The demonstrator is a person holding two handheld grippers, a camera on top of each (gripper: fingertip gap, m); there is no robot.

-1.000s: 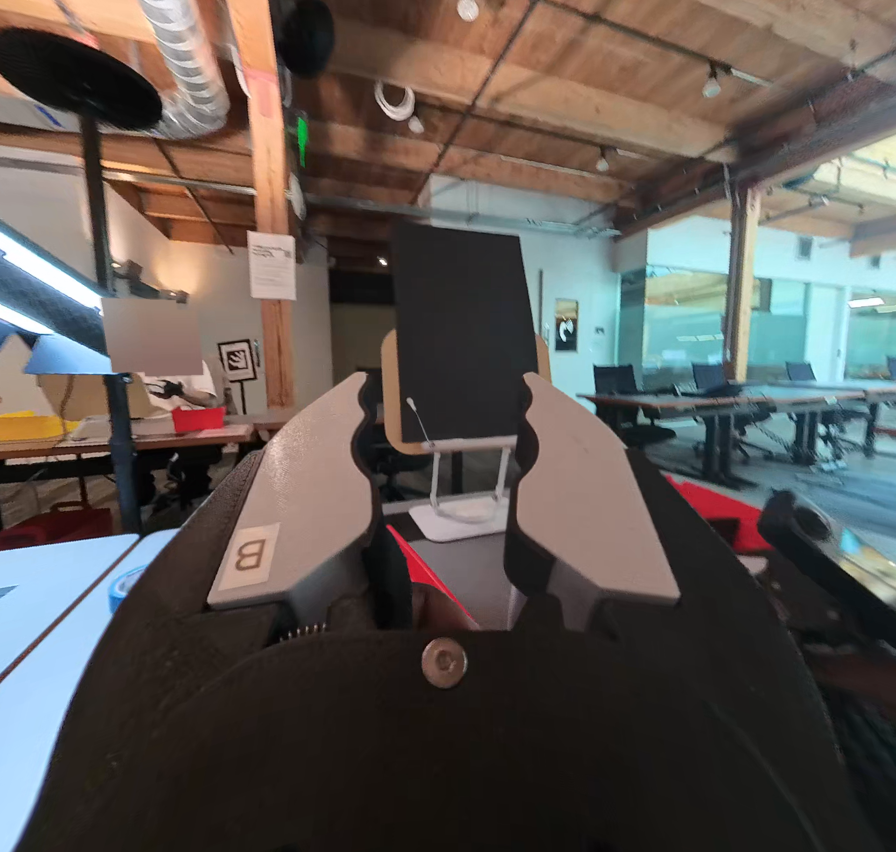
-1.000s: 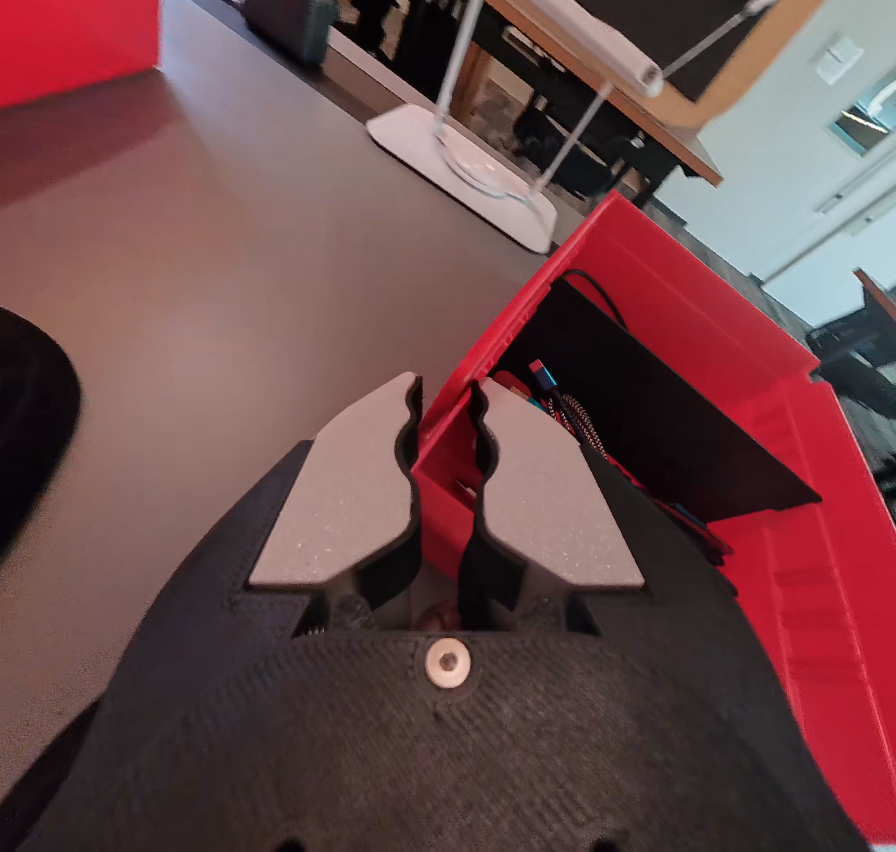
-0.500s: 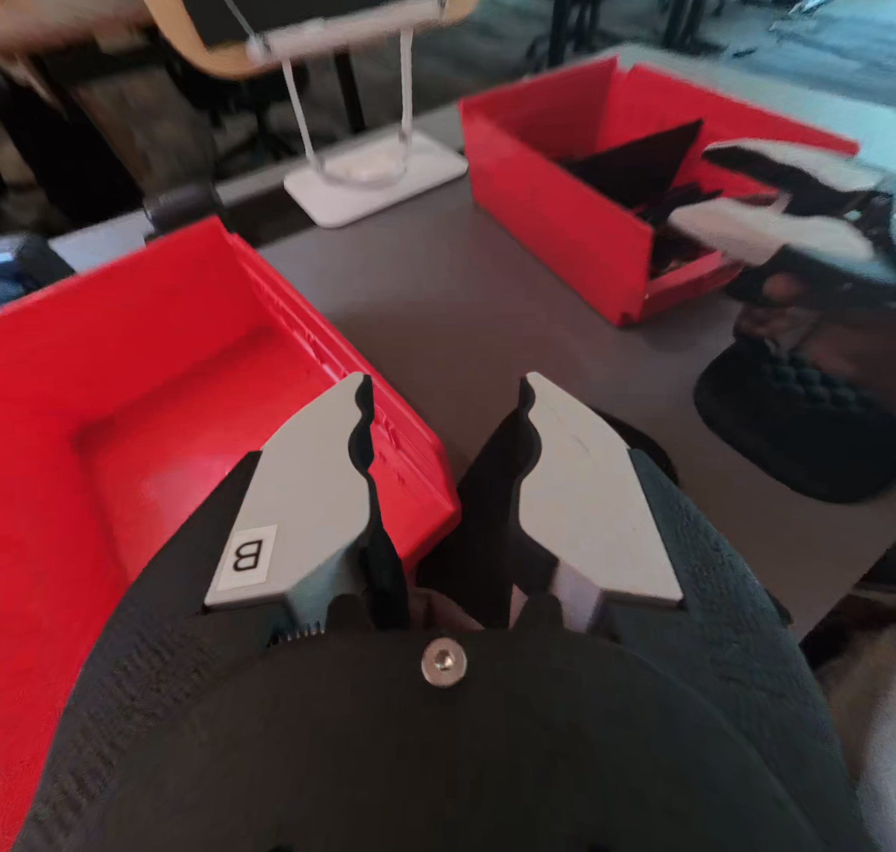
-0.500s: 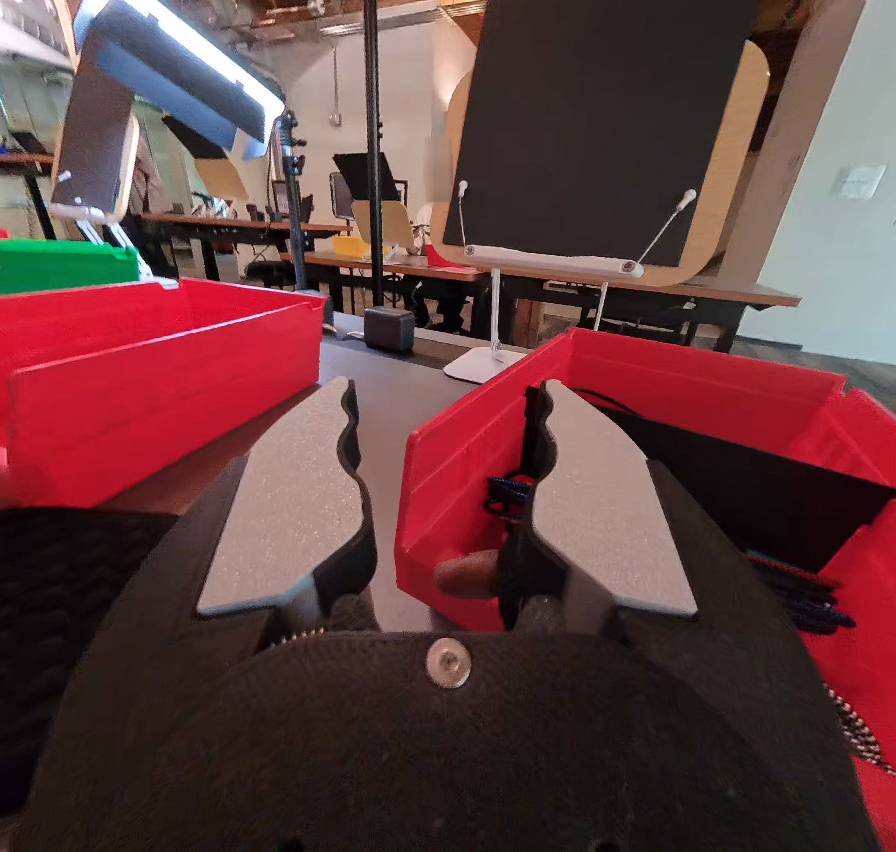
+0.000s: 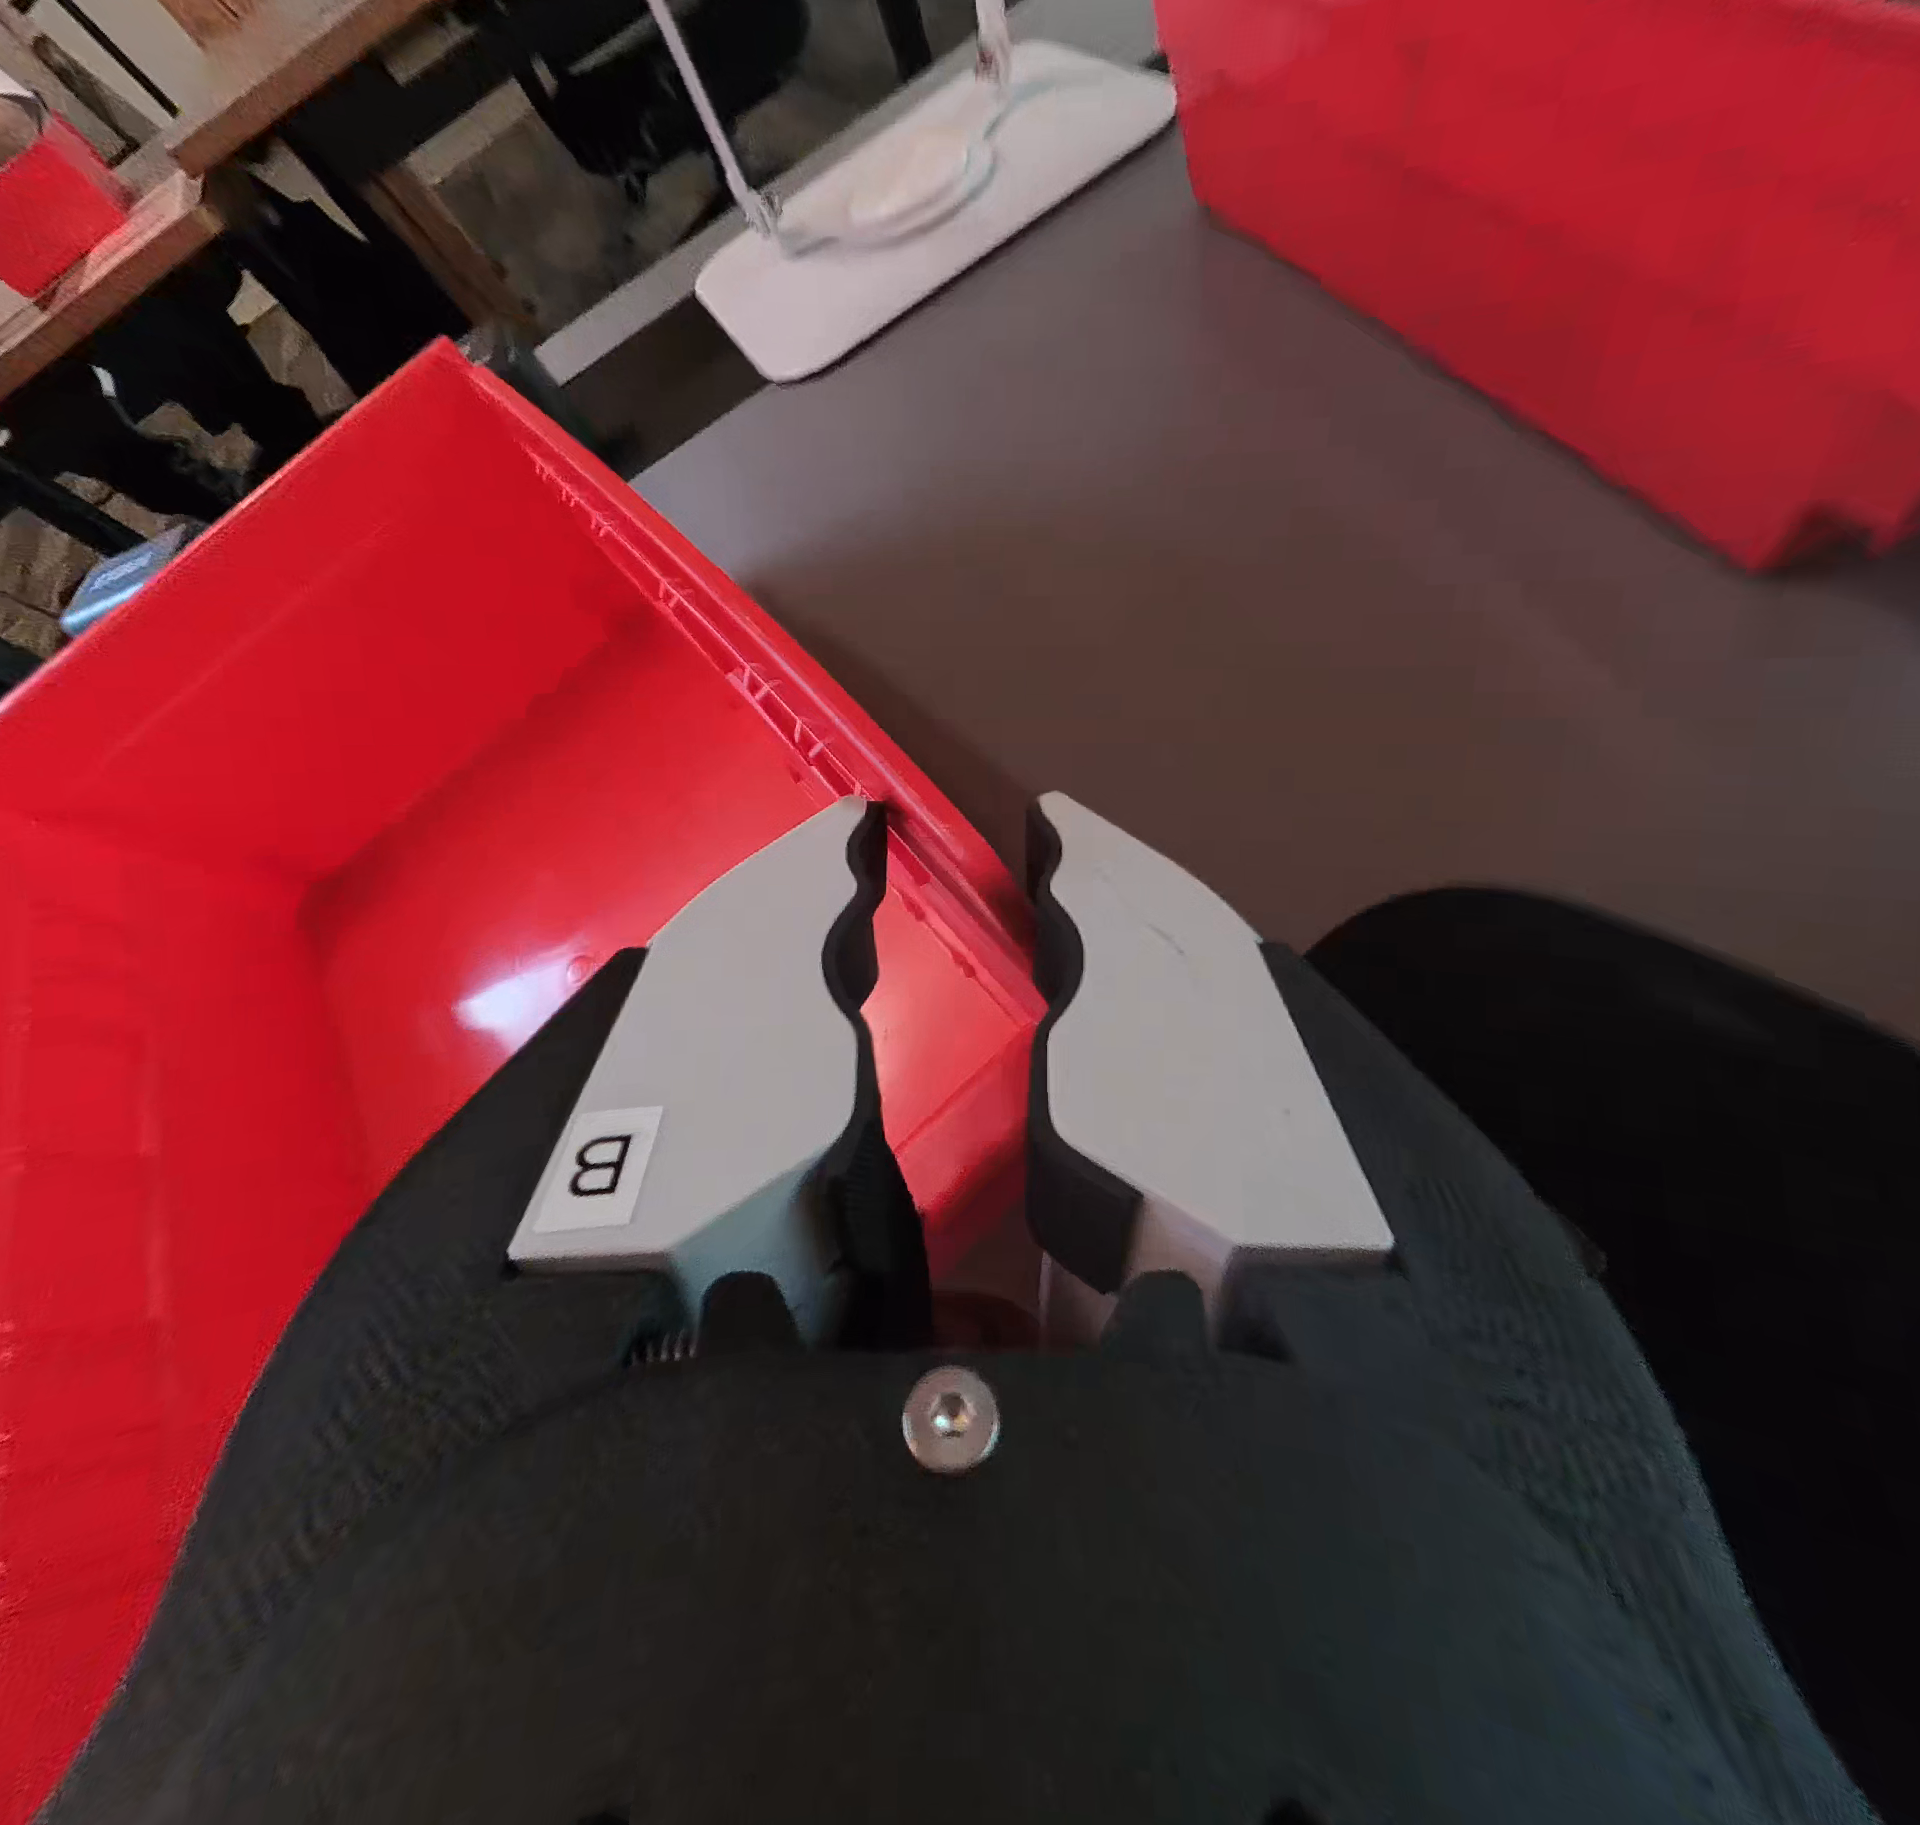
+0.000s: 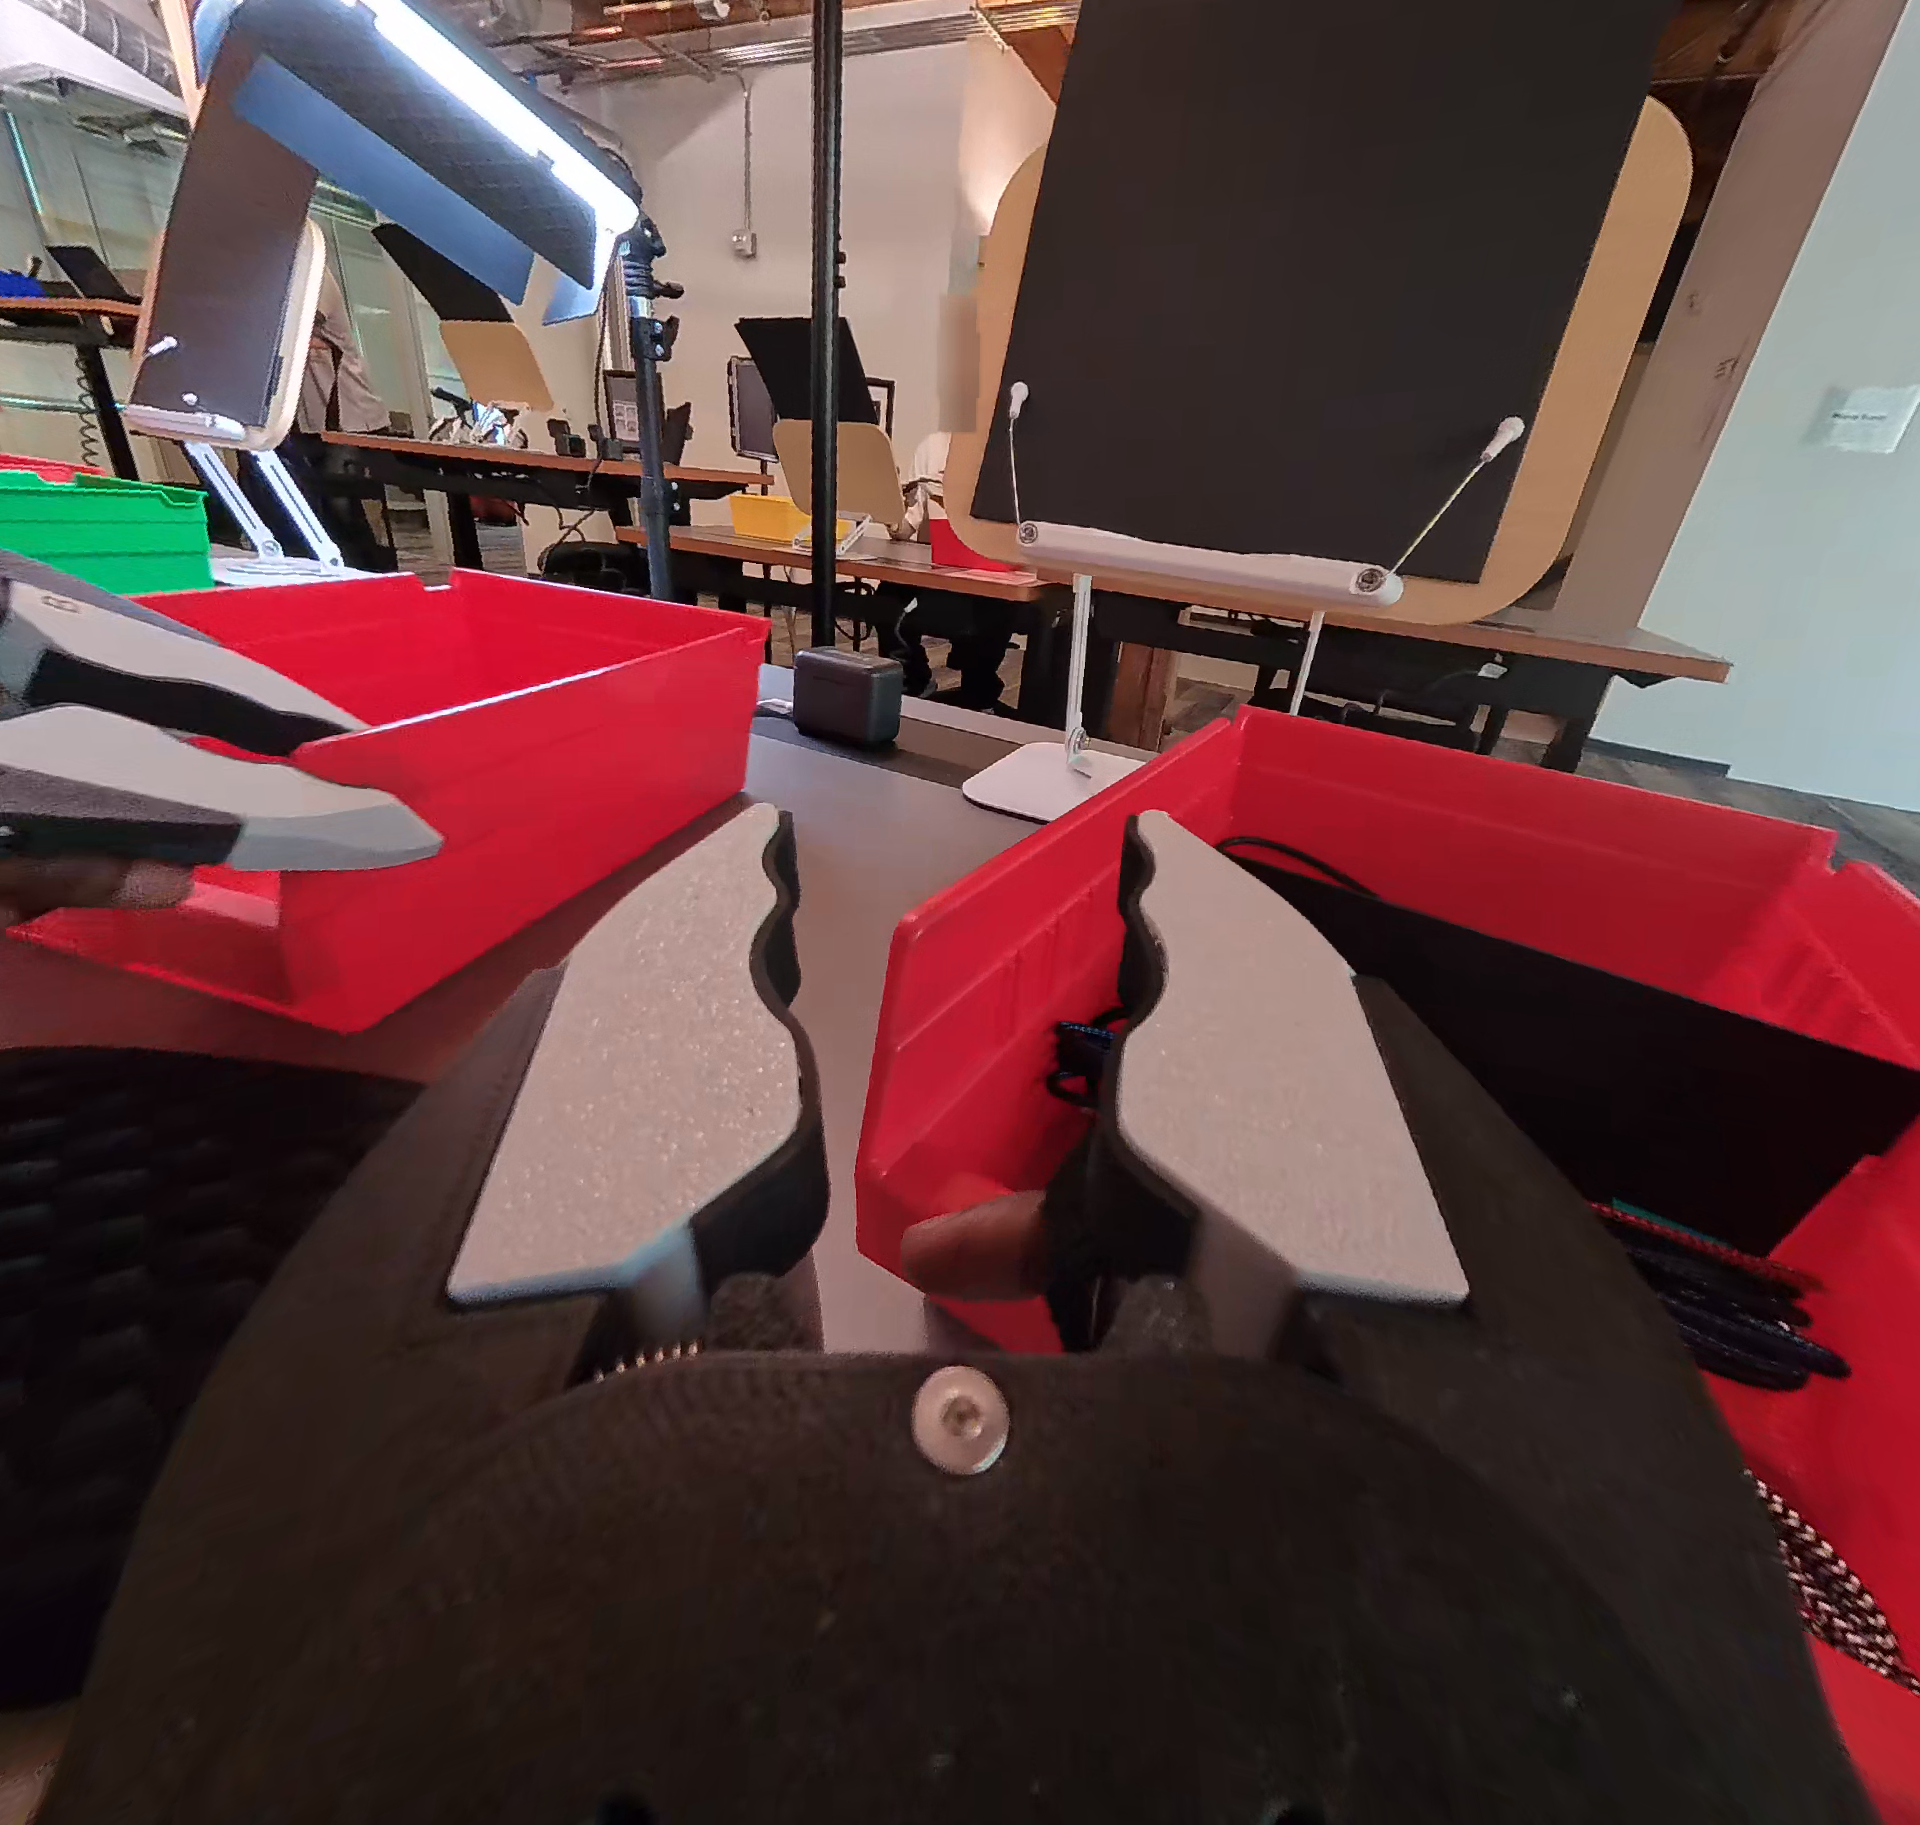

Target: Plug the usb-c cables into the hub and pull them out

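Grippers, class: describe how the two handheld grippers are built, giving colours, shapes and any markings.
Both the left gripper and the right gripper have a textured black body, a silver screw at the centre, and two grey fingers with wavy black inner pads. Only the left gripper carries a white sticker on one finger.

On the grey tabletop [image 6: 883, 840] two red plastic bins stood well apart: the open red bin [image 6: 540, 726] to my left, the red bin holding braided cables [image 6: 1704, 1308] to my right. My left tongs [image 5: 951, 819] straddled the left bin's near right wall; my right tongs [image 6: 956, 830] straddled the cable bin's left wall. Behind, between the bins, stood a white-footed stand [image 6: 1023, 778] carrying a black board [image 6: 1299, 248].
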